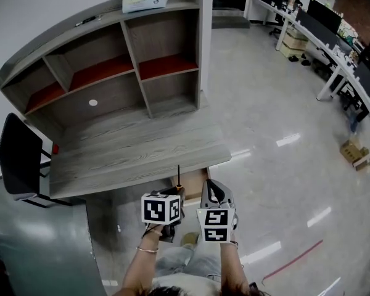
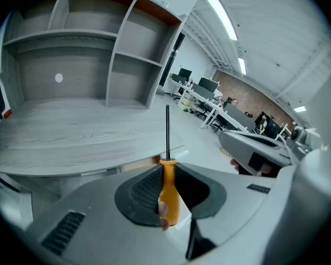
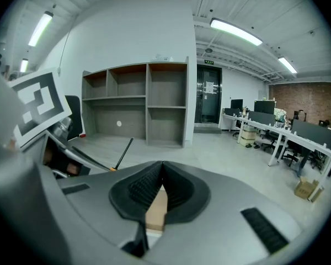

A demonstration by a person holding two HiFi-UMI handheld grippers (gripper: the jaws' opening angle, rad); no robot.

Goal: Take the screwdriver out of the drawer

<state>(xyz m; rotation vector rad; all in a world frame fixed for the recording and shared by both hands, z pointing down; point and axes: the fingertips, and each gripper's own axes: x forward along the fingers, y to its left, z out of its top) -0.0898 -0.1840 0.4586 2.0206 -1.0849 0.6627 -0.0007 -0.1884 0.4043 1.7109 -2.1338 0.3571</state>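
The screwdriver (orange handle, dark shaft pointing up and away) is pinched by its handle between the jaws of the left gripper, in the air near the front edge of the grey desk. Just beside it, the right gripper has its jaws pressed together on nothing. A shelf unit stands at the desk's back.
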